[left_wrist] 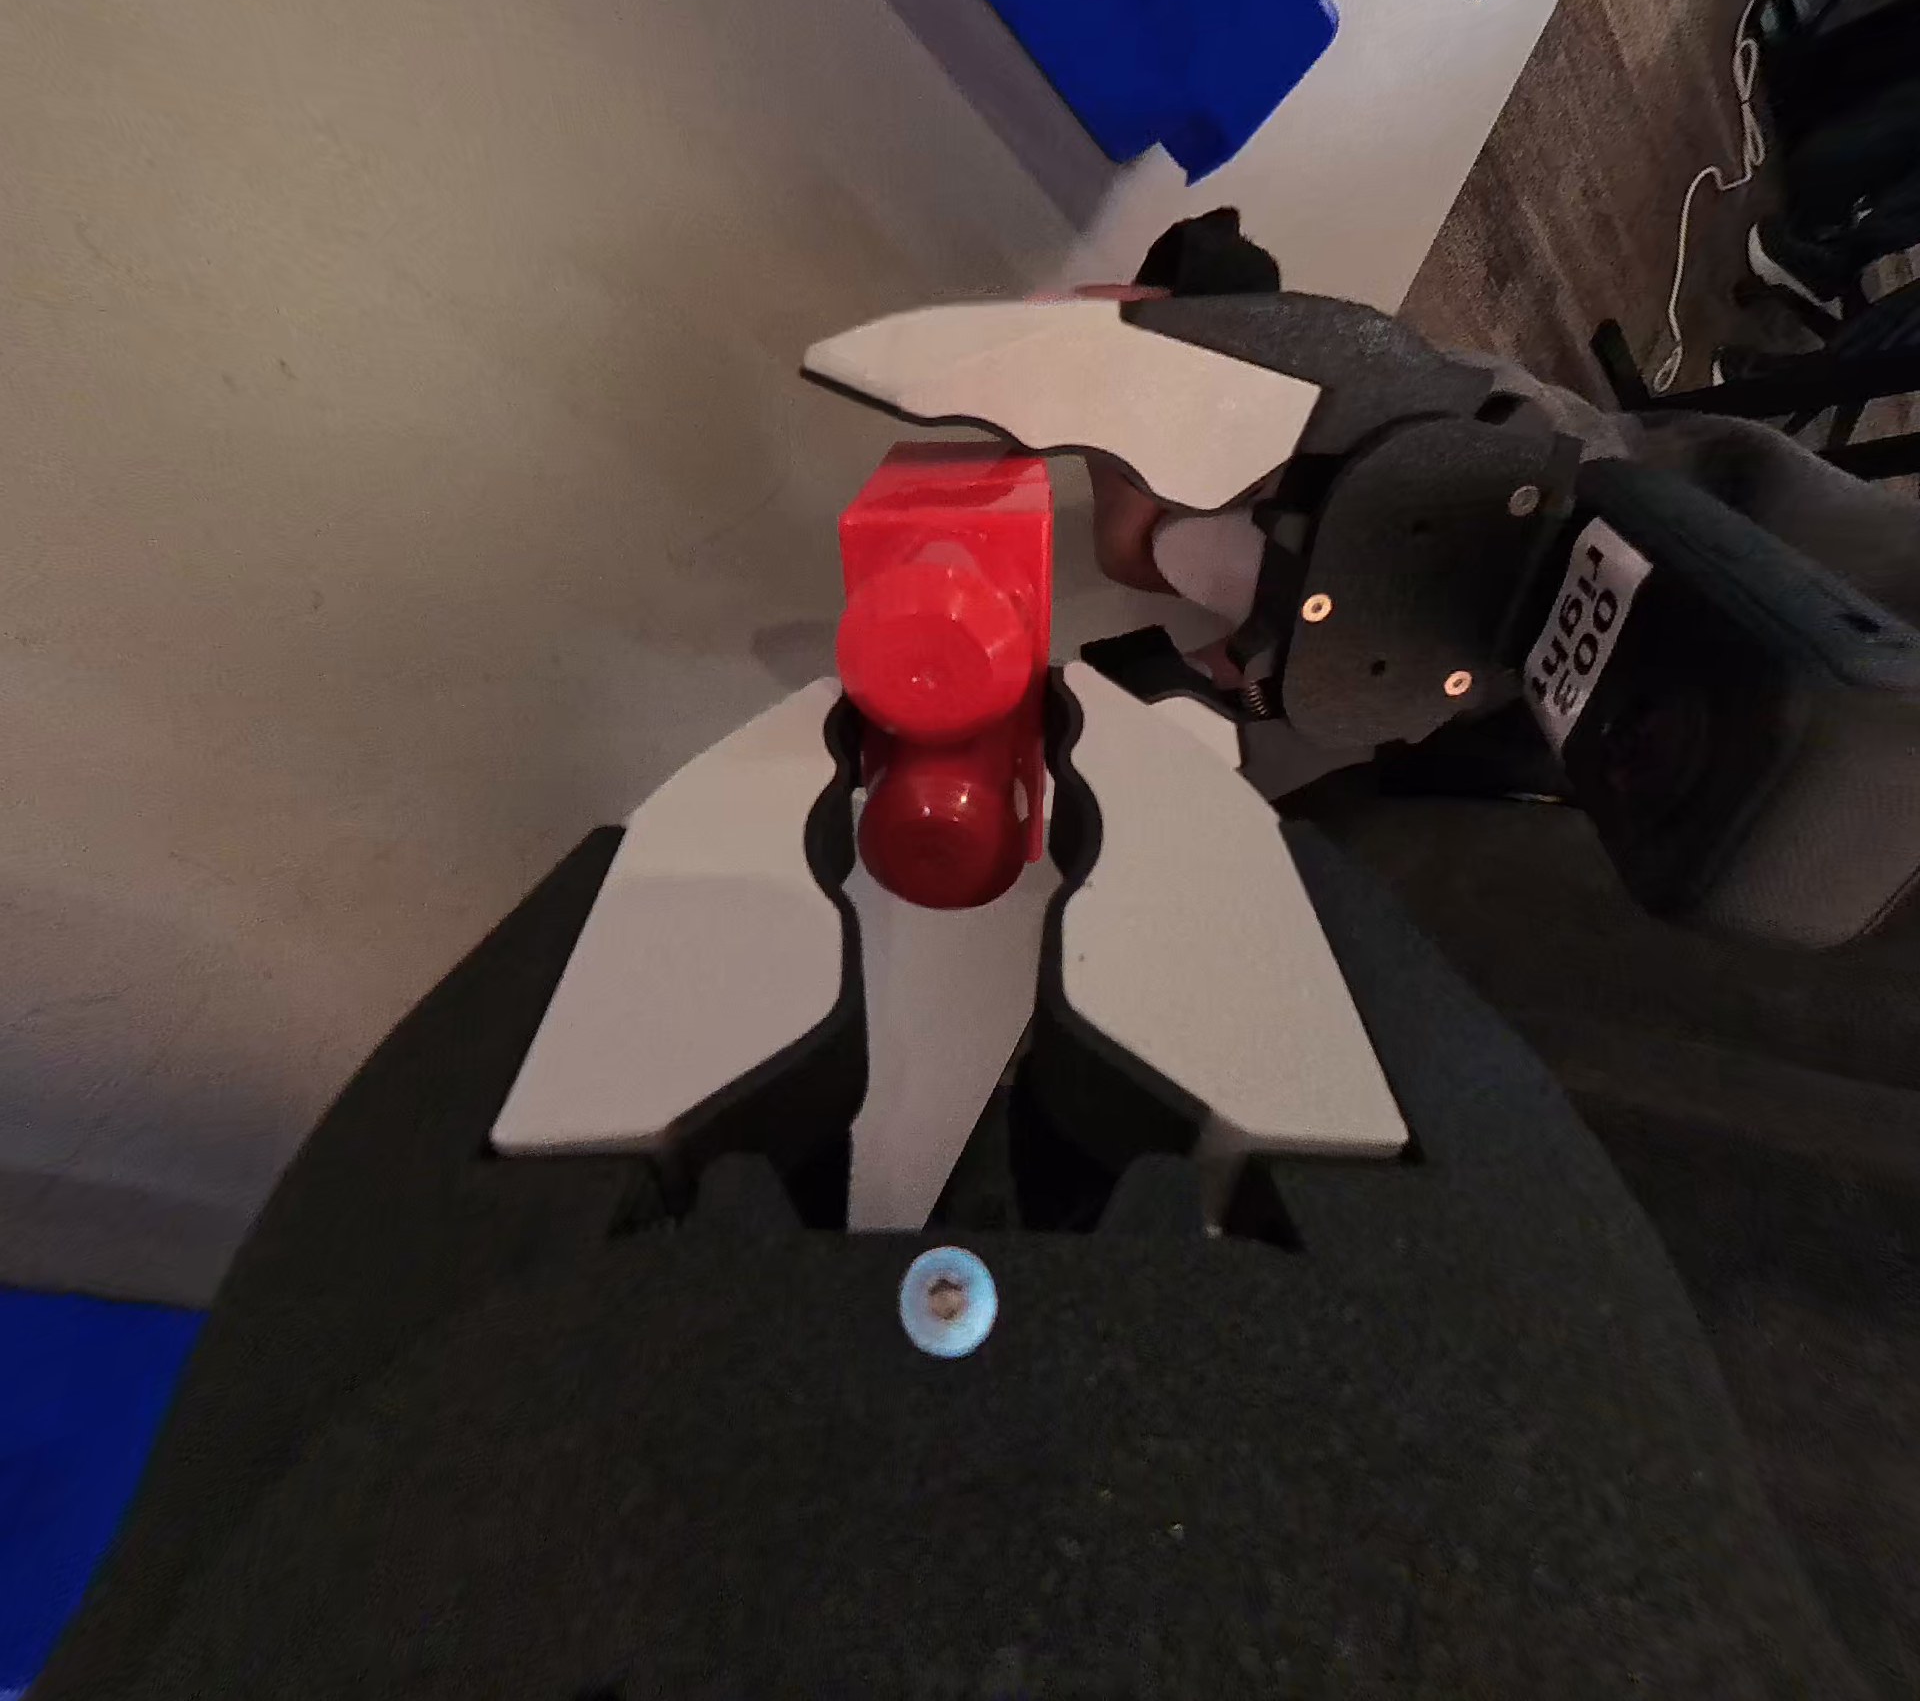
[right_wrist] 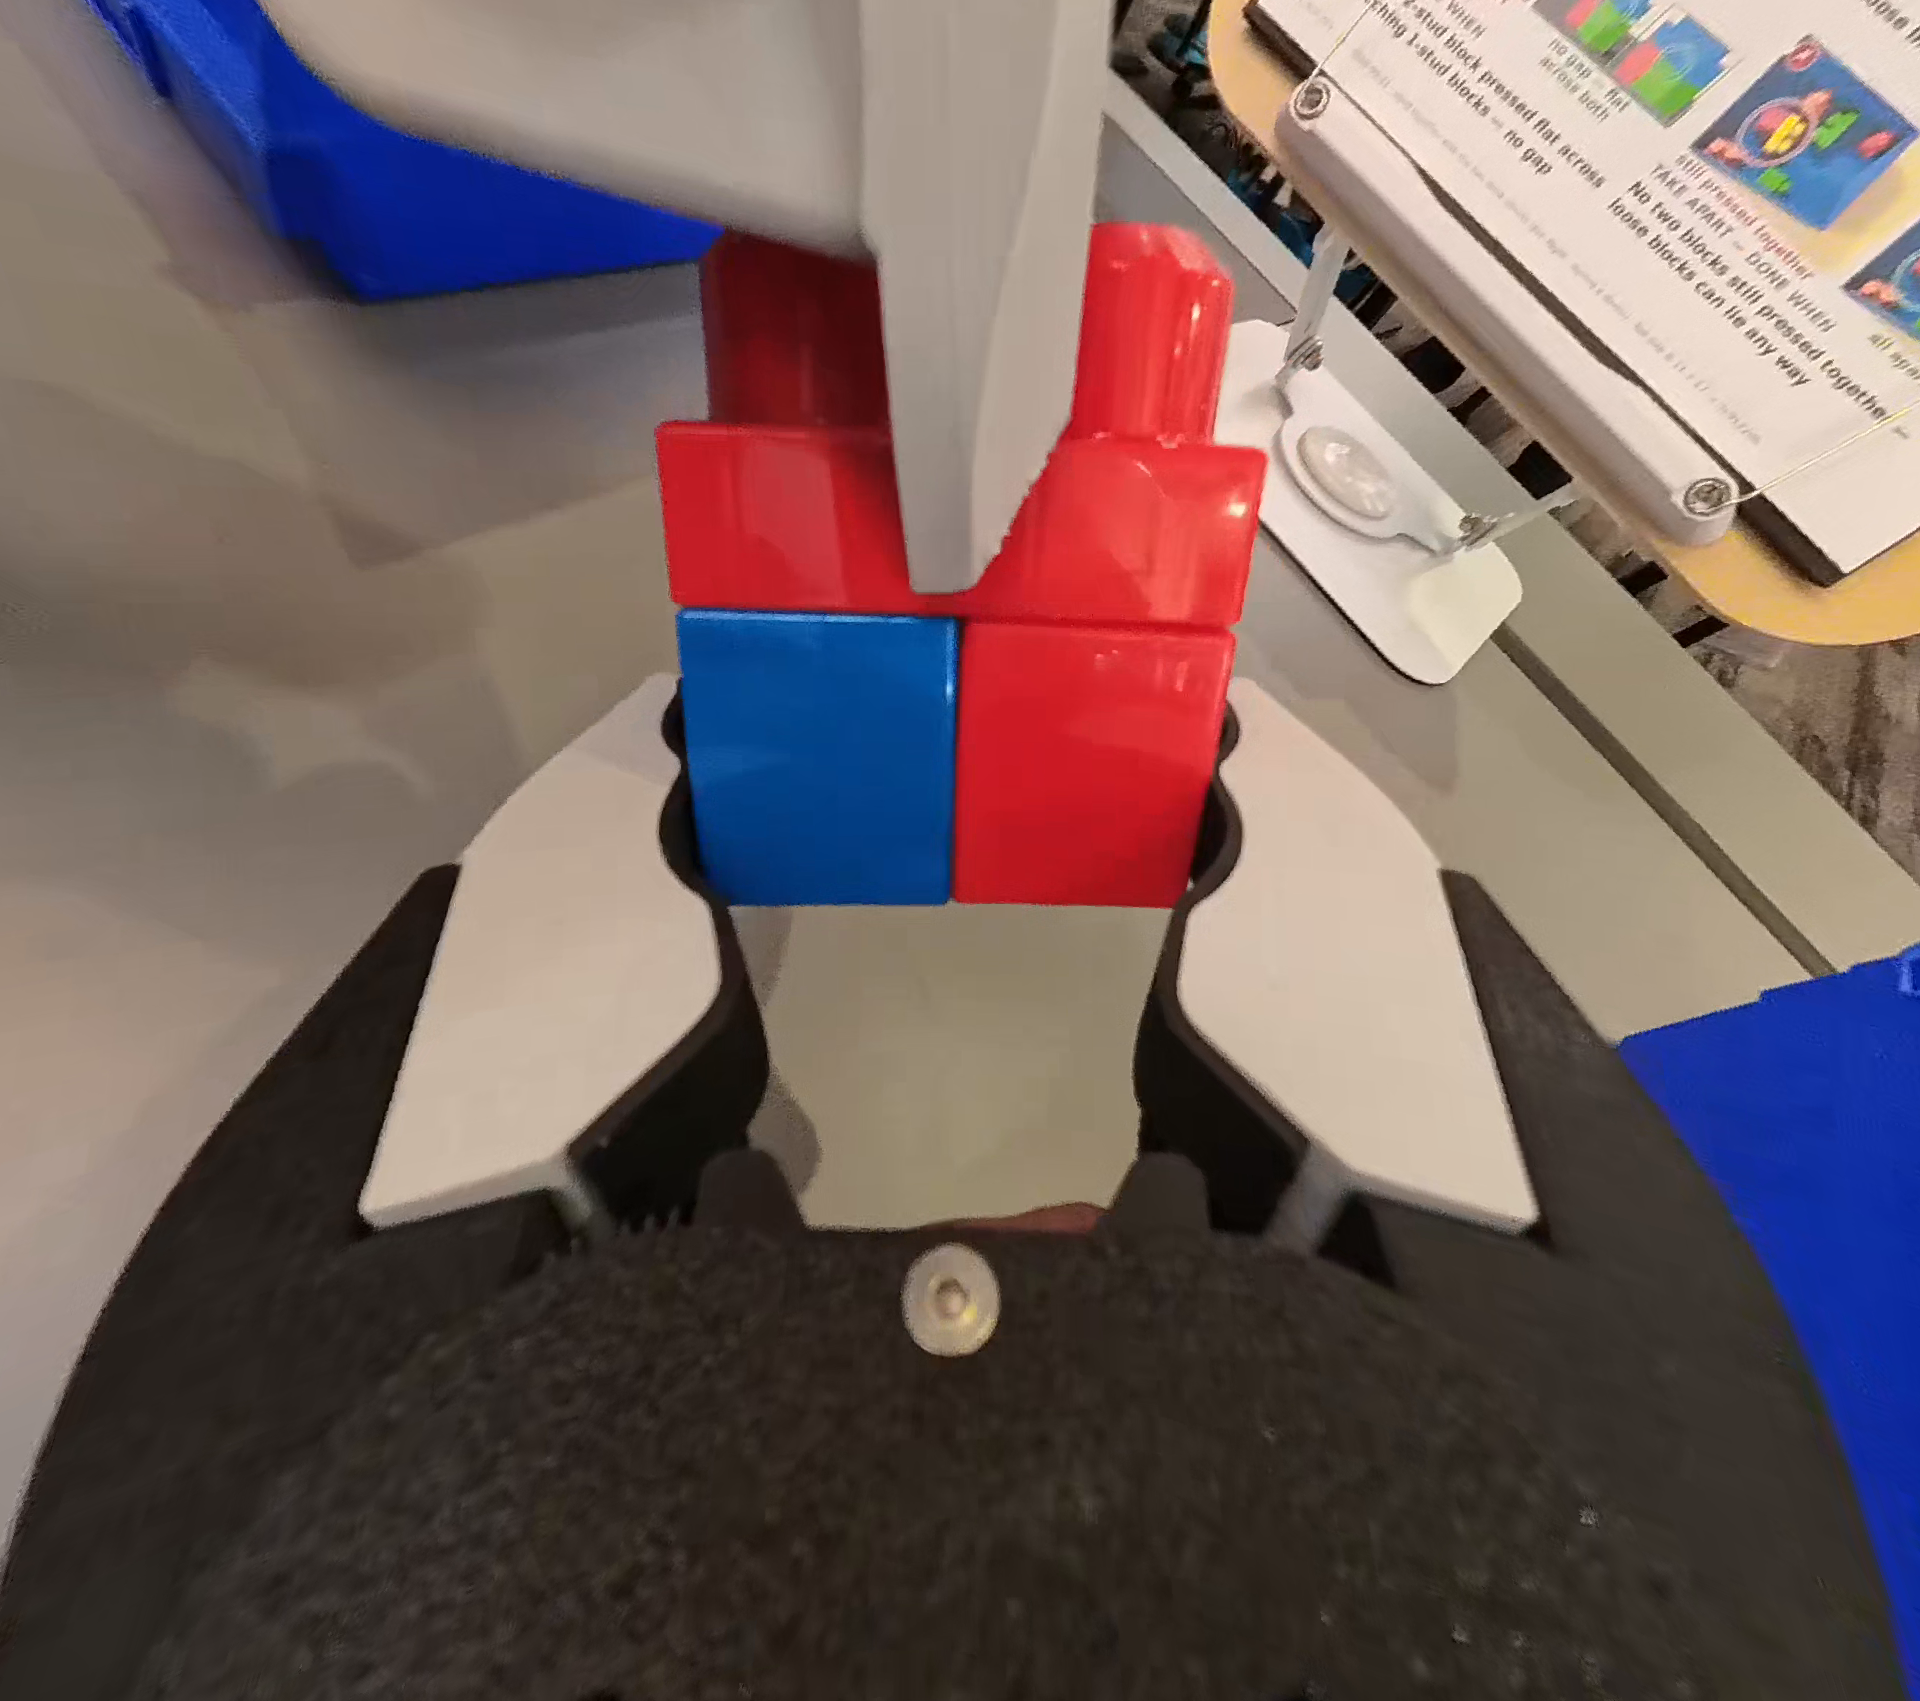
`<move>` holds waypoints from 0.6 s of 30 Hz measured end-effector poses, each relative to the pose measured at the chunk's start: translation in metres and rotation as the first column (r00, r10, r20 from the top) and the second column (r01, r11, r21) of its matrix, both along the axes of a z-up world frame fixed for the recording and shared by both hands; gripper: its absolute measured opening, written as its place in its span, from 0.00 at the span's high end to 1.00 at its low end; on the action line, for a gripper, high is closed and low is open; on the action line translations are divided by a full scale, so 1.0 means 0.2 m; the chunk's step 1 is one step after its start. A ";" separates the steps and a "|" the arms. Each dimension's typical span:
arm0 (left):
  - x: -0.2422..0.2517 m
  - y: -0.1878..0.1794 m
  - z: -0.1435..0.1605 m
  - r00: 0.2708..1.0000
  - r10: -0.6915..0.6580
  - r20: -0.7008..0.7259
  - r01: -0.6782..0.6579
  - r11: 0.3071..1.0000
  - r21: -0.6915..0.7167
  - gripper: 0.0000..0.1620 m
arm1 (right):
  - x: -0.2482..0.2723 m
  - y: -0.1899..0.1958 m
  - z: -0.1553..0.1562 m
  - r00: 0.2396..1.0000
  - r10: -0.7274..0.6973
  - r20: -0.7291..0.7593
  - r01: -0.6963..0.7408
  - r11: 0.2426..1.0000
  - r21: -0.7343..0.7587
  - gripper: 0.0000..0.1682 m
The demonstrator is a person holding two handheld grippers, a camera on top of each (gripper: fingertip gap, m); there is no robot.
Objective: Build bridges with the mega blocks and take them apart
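Pale grey tabletop (right_wrist: 260,560), matte and lightly scuffed; blue bin (right_wrist: 343,176) resting on it at the far left; white stand base (right_wrist: 1392,571) on its right edge, carrying a tilted instruction board (right_wrist: 1621,124); second blue bin (right_wrist: 1808,1236) at near right.

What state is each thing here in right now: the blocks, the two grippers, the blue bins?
Red two-stud block: pressed across both lower blocks.
Blue block: touching the red one beside it.
Red single block: under the top block.
Left gripper: shut on the red two-stud block.
Right gripper: shut on the lower pair.
Blue bin: contents hidden.
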State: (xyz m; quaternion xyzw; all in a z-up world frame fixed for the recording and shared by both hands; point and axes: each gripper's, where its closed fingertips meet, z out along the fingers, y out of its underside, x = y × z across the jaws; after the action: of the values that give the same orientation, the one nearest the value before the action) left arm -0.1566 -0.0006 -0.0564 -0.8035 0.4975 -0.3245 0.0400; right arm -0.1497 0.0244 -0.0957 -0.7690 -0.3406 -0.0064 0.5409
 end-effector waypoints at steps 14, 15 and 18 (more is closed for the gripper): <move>-0.30 0.11 0.25 0.988 0.039 0.148 -0.059 0.989 0.133 0.79 | 0.16 -0.04 -0.19 0.997 -0.034 -0.069 0.023 0.987 -0.157 0.46; -0.31 0.07 0.23 0.984 0.040 0.172 -0.067 0.986 0.154 0.79 | 0.15 -0.05 -0.17 0.995 -0.021 -0.093 0.006 0.988 -0.157 0.46; -0.32 -0.09 0.13 0.957 0.045 0.287 -0.121 0.960 0.253 0.79 | 0.17 -0.10 -0.08 0.993 0.006 -0.120 -0.023 0.989 -0.145 0.46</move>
State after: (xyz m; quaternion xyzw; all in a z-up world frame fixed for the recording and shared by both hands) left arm -0.2202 -0.0183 -0.0307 -0.7573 0.4917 -0.3622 0.2314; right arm -0.1161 0.0050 -0.1126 -0.8031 -0.3129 0.0686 0.5025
